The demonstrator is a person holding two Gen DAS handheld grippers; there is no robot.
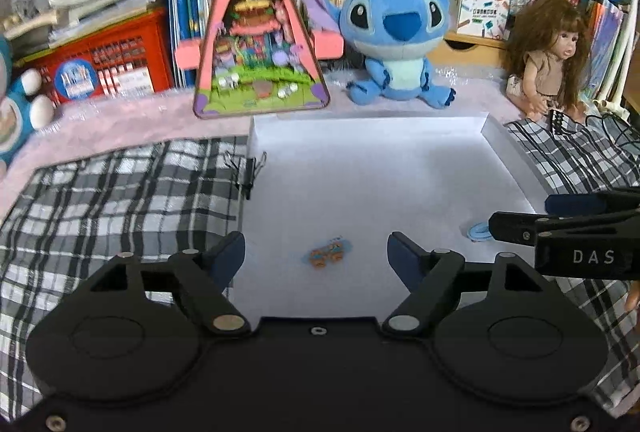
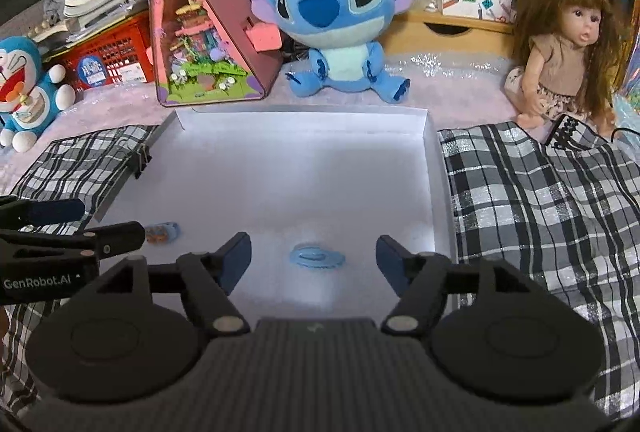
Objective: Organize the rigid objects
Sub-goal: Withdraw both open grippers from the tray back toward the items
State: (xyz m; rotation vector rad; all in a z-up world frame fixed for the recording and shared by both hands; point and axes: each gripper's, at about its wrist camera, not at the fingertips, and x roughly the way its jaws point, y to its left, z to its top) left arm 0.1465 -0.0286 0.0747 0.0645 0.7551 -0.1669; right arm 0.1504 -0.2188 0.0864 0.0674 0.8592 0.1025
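Far left, at nine o'clock: checked cloth spread flat, probably to give the white tray a soft bed. Black clip biting the tray's left wall at ten o'clock, seemingly to hold that wall up.

Next, left hand-held gripper, spread wide and empty, poised low over the tray with the small orange toy lying flat between its fingers, untouched. Lined up for a pinch, by the look of it.

Right of that, right hand-held gripper, likewise spread and empty, framing the blue ring on the tray floor.

Both hand-held grippers close side by side; risk of knocking together.

Beyond, at twelve o'clock: triangular toy house, blue plush, then doll at two o'clock, all outside the tray and well apart from the work.
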